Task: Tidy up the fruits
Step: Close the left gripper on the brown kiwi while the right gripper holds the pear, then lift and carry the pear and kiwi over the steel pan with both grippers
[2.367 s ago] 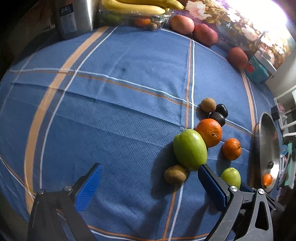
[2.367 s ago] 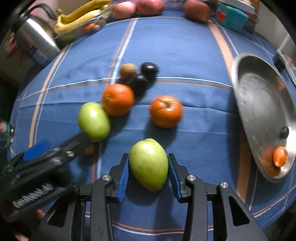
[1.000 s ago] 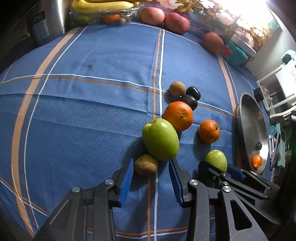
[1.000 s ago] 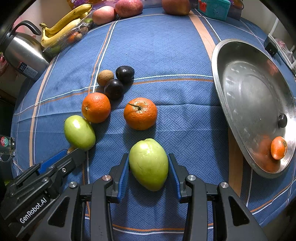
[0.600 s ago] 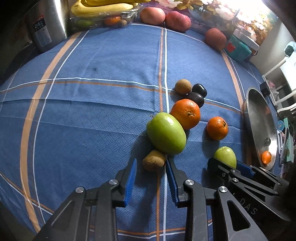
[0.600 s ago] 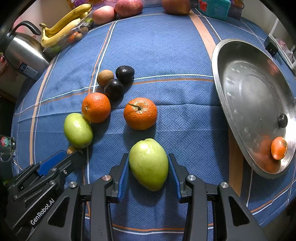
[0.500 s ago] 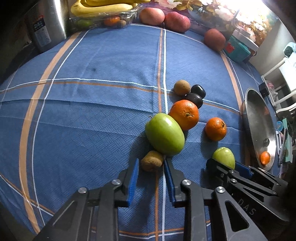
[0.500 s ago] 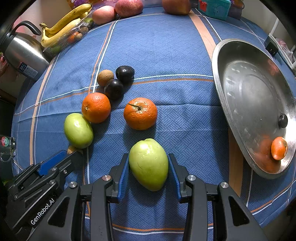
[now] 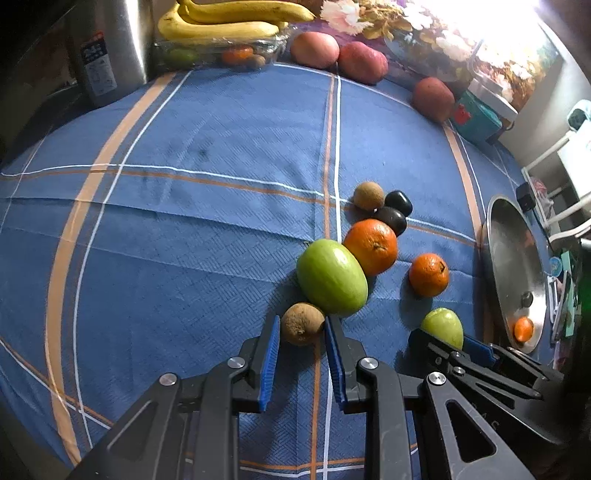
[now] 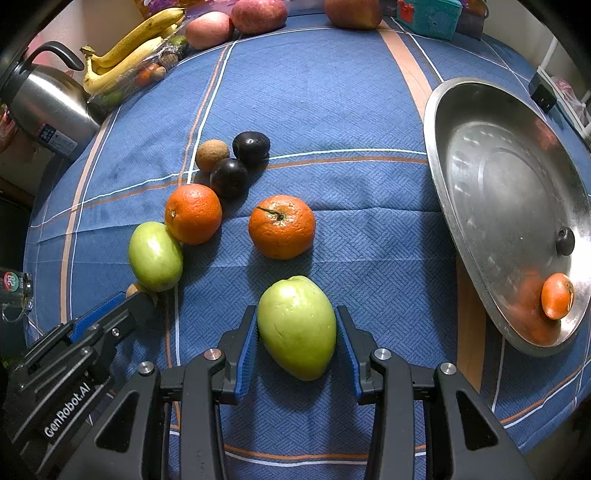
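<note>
My left gripper point(image 9: 301, 326) is shut on a brown kiwi point(image 9: 302, 323) that rests on the blue cloth, touching a large green fruit point(image 9: 331, 277). My right gripper point(image 10: 297, 326) is shut on a pale green pointed fruit point(image 10: 297, 326), also seen in the left wrist view point(image 9: 443, 326). Between them lie a big orange point(image 10: 192, 213), a second orange point(image 10: 282, 226), two dark plums point(image 10: 229, 177) and another kiwi point(image 10: 211, 155). A steel dish point(image 10: 480, 122) at the right holds a small orange fruit point(image 10: 557, 295).
A steel kettle point(image 10: 44, 103) stands at the far left. Bananas point(image 10: 129, 48) on a wrapped tray and several red apples point(image 10: 258, 14) line the far edge, with a teal box point(image 10: 428, 14). The left gripper's body point(image 10: 74, 350) shows low left in the right wrist view.
My left gripper has moved to the kiwi and closed its jaws from wide open onto it. The right gripper has stayed shut on the pale green fruit, hardly moving.
</note>
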Demonstrator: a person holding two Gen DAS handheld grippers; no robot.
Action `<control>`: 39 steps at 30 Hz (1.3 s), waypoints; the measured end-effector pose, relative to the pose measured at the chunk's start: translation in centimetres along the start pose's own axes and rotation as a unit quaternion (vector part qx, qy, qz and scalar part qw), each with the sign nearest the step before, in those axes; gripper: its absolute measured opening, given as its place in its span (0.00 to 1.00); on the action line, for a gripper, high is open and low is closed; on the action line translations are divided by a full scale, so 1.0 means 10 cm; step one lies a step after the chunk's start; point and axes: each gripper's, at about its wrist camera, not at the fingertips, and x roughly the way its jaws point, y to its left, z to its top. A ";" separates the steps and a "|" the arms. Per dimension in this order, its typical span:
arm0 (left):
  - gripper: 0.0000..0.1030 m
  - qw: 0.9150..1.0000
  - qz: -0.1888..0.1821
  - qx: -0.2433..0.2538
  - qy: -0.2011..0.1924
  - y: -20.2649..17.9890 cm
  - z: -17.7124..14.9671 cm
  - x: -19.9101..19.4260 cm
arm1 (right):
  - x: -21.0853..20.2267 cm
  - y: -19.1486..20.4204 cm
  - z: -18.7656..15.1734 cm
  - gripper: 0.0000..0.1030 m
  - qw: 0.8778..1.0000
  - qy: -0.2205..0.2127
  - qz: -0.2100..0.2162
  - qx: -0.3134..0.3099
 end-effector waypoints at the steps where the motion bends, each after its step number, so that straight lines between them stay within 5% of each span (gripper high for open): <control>1: 0.26 1.000 -0.001 -0.002 -0.004 0.01 0.01 -0.02 | -0.01 0.01 -0.01 0.41 1.000 -0.001 0.001 0.000; 16: 0.26 0.998 -0.001 -0.026 -0.060 0.13 0.07 -0.41 | -0.45 0.10 -0.02 0.41 0.997 -0.065 0.030 0.002; 39: 0.26 0.997 0.026 0.034 -0.060 -0.74 0.52 -0.26 | -0.67 -0.56 0.37 0.41 0.990 -0.103 -0.029 0.089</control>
